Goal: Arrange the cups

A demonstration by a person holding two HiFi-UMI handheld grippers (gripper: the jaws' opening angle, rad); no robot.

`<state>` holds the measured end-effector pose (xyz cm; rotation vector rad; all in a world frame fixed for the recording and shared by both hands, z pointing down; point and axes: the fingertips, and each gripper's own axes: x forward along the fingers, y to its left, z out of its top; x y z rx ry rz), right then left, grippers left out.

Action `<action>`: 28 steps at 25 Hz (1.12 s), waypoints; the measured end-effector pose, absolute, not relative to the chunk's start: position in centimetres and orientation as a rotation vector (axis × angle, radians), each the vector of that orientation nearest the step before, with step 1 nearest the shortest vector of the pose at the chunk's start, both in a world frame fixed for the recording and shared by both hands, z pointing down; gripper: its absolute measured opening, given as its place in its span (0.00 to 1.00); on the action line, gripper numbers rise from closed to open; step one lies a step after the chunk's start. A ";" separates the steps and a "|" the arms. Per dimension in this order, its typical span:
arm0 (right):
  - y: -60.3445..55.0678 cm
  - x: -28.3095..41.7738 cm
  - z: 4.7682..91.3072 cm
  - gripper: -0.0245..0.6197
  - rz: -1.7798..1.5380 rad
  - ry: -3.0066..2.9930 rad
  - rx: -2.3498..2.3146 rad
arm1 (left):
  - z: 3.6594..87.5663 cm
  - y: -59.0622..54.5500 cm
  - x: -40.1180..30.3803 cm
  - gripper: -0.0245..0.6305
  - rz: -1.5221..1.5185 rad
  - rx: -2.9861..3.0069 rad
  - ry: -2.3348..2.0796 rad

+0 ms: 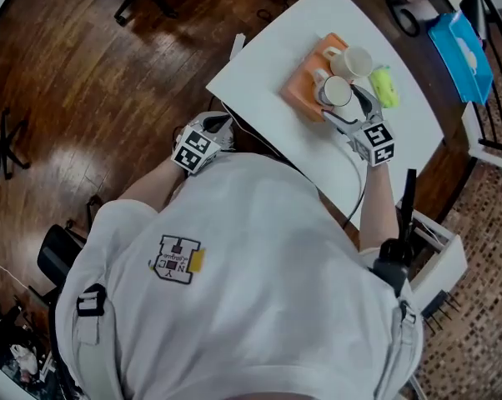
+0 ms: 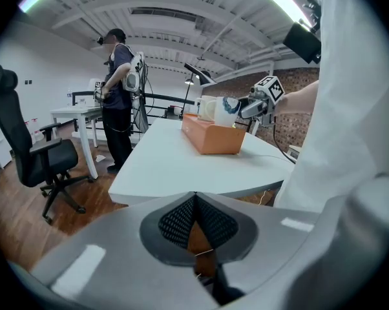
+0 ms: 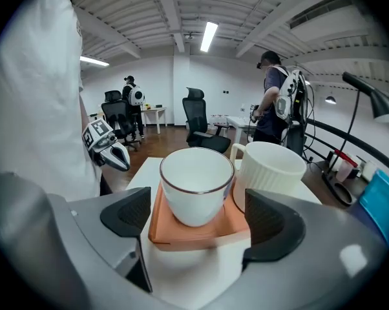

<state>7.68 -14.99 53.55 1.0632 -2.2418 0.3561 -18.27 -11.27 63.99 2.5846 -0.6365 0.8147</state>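
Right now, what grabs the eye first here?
An orange tray on the white table carries a smooth cup and a ribbed mug beside it. The right gripper is open, jaws flanking the smooth cup without touching; the left gripper is shut and empty, short of the table.

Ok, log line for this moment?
left gripper: shut, empty | right gripper: open, facing smooth cup | ribbed mug: beside it, both on orange tray
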 end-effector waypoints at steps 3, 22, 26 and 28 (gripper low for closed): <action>-14.1 8.3 52.7 0.73 0.363 -2.228 1.128 | 64.1 -11.4 -18.0 0.04 0.813 2.595 -0.609; -1.9 5.1 56.7 0.39 0.550 -1.944 1.331 | 63.1 -8.7 -11.1 0.04 0.892 2.756 -0.108; 0.8 5.8 58.5 0.29 0.586 -1.900 1.349 | 62.8 -6.7 -8.3 0.04 0.914 2.774 -0.033; 2.2 6.2 59.1 0.23 0.610 -1.886 1.363 | 62.5 -5.5 -6.9 0.04 0.921 2.783 0.004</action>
